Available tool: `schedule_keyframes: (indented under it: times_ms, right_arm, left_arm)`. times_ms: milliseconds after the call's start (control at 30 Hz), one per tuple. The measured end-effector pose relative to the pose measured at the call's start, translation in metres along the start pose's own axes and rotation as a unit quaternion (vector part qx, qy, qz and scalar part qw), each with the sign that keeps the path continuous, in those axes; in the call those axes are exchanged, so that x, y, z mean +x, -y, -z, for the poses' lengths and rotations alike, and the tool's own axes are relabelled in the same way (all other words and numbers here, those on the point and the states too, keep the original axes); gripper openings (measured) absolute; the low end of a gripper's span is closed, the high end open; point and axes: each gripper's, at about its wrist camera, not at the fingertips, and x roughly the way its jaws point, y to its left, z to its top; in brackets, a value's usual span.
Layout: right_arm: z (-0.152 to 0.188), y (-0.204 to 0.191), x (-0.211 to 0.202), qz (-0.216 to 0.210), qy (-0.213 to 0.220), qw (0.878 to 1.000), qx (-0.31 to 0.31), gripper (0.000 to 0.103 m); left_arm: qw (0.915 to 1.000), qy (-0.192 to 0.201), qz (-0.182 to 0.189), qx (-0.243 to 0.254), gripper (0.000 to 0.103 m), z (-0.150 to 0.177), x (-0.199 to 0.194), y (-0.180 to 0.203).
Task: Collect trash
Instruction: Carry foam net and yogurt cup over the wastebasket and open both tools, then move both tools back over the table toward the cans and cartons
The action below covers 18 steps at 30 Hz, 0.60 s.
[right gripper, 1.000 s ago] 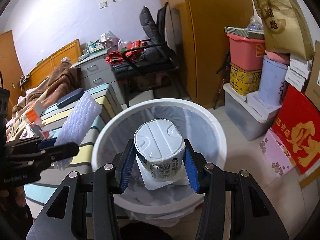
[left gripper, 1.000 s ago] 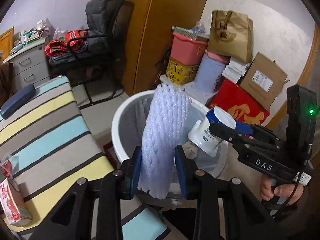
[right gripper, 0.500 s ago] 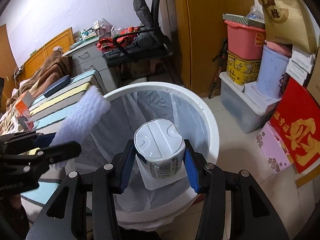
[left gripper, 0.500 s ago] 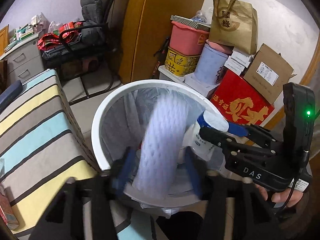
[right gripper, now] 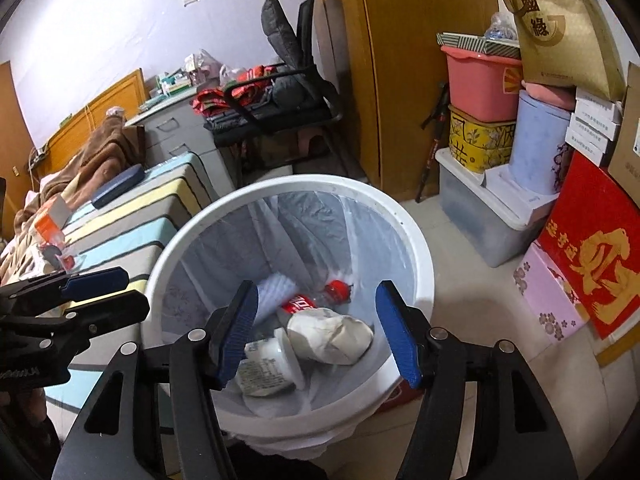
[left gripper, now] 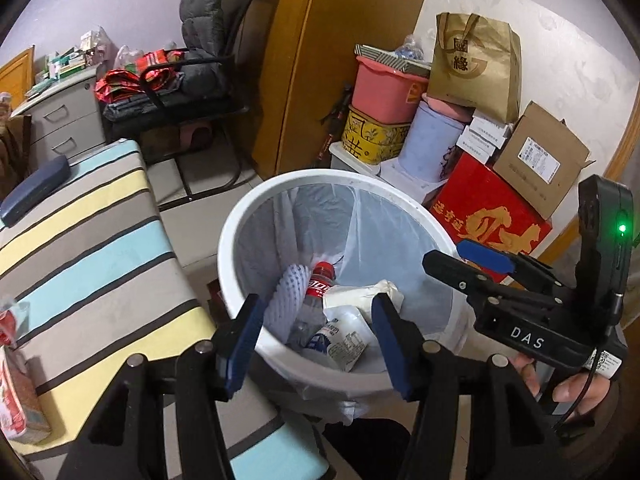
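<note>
**Now both tools stand empty over the bin**

Below me sits the white bin (right gripper: pixel 416 240), lined with a thin bag, and I place everything by it. My right tool (right gripper: pixel 316 332) hovers over its near rim with the jaws just opened wide and nothing between them; my left tool (left gripper: pixel 316 340) hangs over the same rim, jaws parted and bare.

Down at the bottom of the bin lie, largest first, the foam net sleeve (left gripper: pixel 286 300), the clear bottle with a red cap (right gripper: pixel 316 300), the crumpled paper wad (right gripper: pixel 332 336) and the yogurt cup (right gripper: pixel 268 364).

All of it looks light. I judge the foam soft and springy, best pinched across its middle; the cup thin-walled and easily crushed, so taken gently round its body; the bottle smooth, likely slippery, safest held at the neck.

Left of the bin, on the striped table (left gripper: pixel 92 264), a red-and-white carton (left gripper: pixel 14 404) remains.
</note>
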Motion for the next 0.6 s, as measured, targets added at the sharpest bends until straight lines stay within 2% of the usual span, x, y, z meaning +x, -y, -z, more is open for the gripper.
schedule_keyframes:
  times_ms: [433,600]
  right_arm:
    - [0.003,-0.038,-0.029,-0.012,0.038,0.999,-0.027,0.063]
    - [0.005,-0.058,-0.035,-0.027,0.046,0.998,-0.041,0.063]
  left_arm:
    - [0.9982,0.05,-0.025,-0.02,0.059,0.02,-0.06,-0.022]
    - [0.9961,0.066,-0.049,-0.033,0.059,0.032,-0.083,-0.039]
